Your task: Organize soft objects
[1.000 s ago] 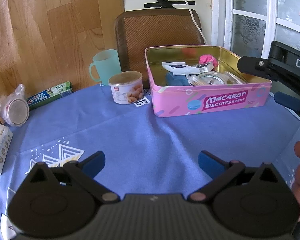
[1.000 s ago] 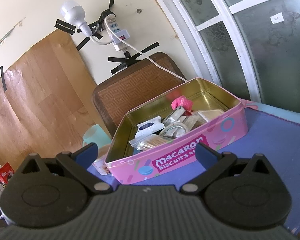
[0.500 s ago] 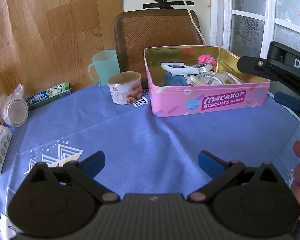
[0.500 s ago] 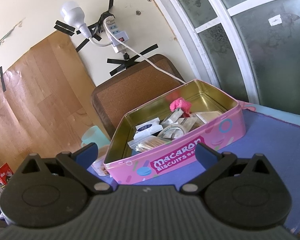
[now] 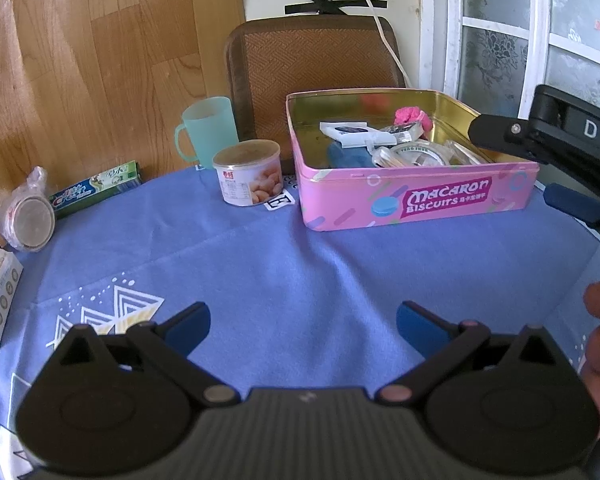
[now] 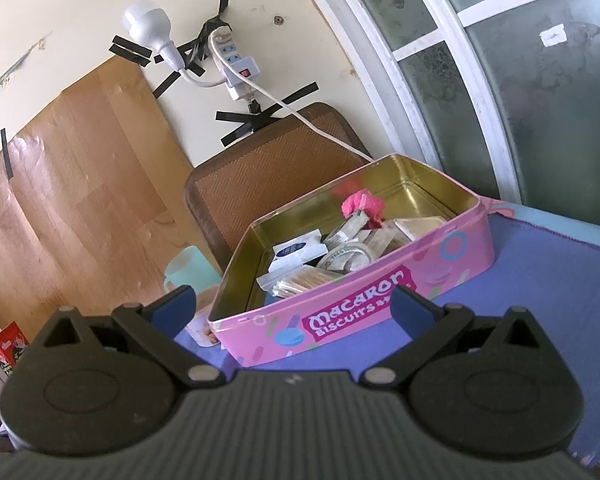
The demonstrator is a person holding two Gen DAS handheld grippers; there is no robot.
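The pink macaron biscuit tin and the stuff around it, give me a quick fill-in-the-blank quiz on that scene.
1. The macaron tin has no lid on and stands on a ____ tablecloth.
2. The fluffy pink item lies ____ the tin.
3. The round snack can stands between the tin and a pale green ____.
4. Both the left gripper and the right gripper have their fingers ____.

Missing words: blue; inside; mug; open

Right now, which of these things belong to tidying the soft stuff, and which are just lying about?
Job: pink biscuit tin; pink soft thing and packets inside it.

Lying about: mint cup; snack can; green box; bagged roll; chair.
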